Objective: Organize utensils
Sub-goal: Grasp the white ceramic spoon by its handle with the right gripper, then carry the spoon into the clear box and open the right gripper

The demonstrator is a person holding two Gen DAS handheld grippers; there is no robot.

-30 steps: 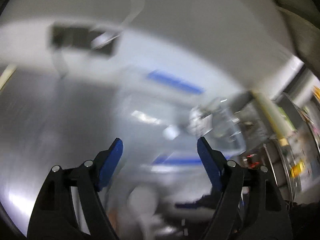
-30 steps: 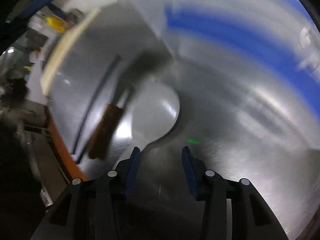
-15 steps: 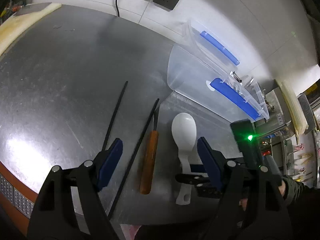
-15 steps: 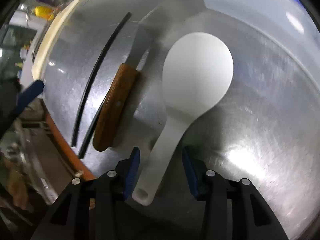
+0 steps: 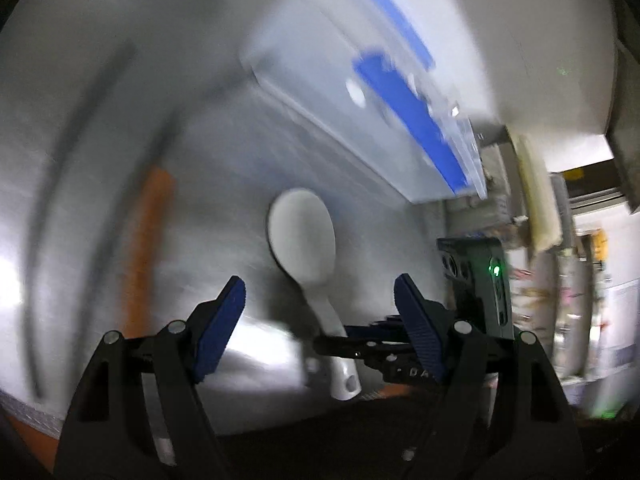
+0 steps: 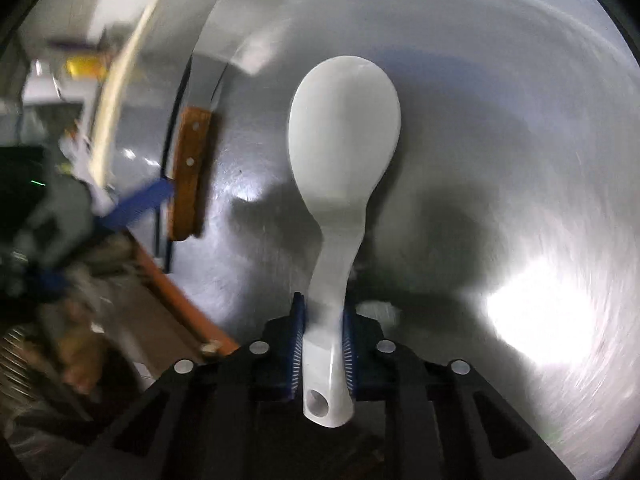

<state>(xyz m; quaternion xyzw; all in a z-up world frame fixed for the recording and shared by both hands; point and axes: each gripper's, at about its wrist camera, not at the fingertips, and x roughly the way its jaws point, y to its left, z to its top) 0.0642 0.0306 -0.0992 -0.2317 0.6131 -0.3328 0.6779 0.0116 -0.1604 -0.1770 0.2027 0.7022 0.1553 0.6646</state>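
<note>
A white rice spoon [image 6: 342,128] lies on the steel table, and my right gripper [image 6: 323,332] is shut on its handle. The spoon also shows in the left wrist view [image 5: 302,236], with the right gripper [image 5: 372,350] clamped on its handle from the right. My left gripper [image 5: 320,316] is open and empty, hovering above the spoon's handle. A wooden-handled knife [image 6: 187,184] lies left of the spoon; it is a blurred orange streak in the left wrist view [image 5: 146,248]. Black chopsticks [image 6: 176,120] lie beside the knife.
A clear plastic box with blue latches [image 5: 400,120] stands behind the spoon, near the wall. The table's front edge with an orange strip [image 6: 180,292] runs close to the grippers. Shelving and clutter [image 5: 580,280] fill the far right.
My right gripper has closed on the spoon's handle, which lay between its open fingers before. The left gripper has moved right and closer to the spoon.
</note>
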